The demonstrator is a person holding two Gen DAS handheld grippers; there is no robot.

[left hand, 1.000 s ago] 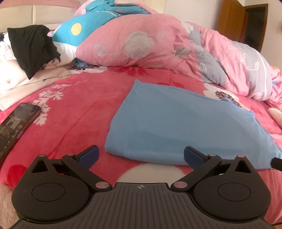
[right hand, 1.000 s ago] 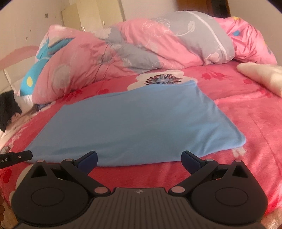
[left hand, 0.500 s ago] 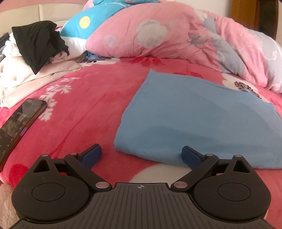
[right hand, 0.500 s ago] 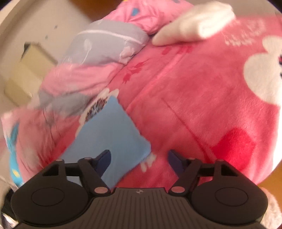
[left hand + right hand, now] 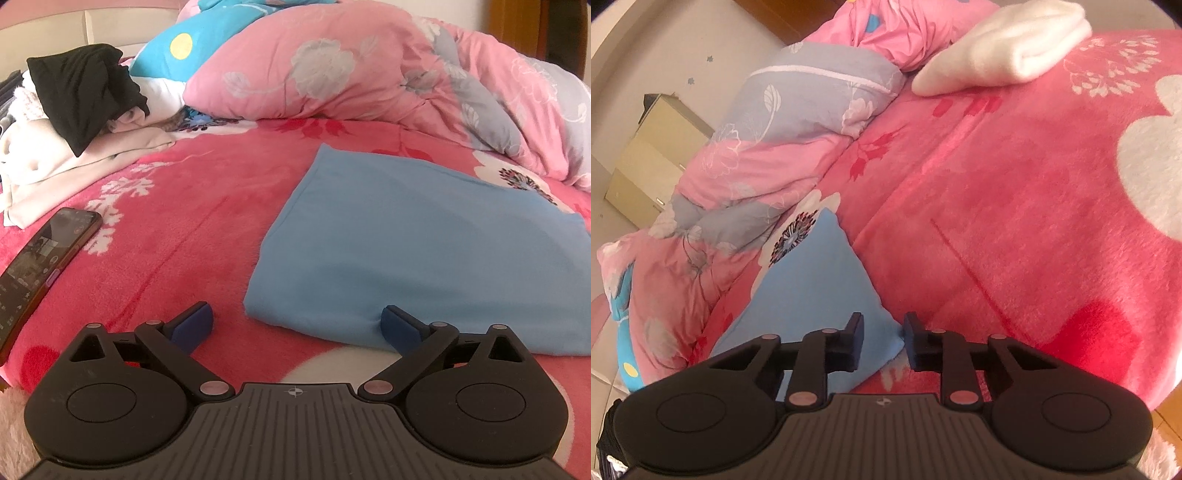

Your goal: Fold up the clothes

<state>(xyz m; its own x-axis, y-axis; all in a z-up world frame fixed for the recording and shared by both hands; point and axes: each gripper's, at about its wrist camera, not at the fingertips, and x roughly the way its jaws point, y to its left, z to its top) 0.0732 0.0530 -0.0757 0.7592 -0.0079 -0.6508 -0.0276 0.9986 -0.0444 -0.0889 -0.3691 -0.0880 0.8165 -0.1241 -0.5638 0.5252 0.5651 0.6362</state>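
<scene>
Two claws work at one folded light-blue garment (image 5: 424,251) that lies flat on the pink fleece bed cover (image 5: 177,229), in front of a heaped pink and grey floral quilt (image 5: 362,70).

In the left wrist view, the left claw (image 5: 297,325) stands wide, low over the garment's near edge: its right finger rests against the blue fabric, its left finger sits on the bed cover beside the near-left corner, and nothing is pinched. A black smartphone (image 5: 44,258) lies on the cover to the left, and farther back a black garment (image 5: 85,99) is draped over a pile of pale clothes (image 5: 55,162).

In the right wrist view, the right claw (image 5: 882,330) is rolled to one side, and its jaws have just been closing to a narrow gap. The garment's near-right corner (image 5: 886,343) sits between the pads; whether they already press the cloth I cannot tell. A folded white towel (image 5: 1004,48) lies far up the bed, well apart from the blue garment, touching the quilt's end.
</scene>
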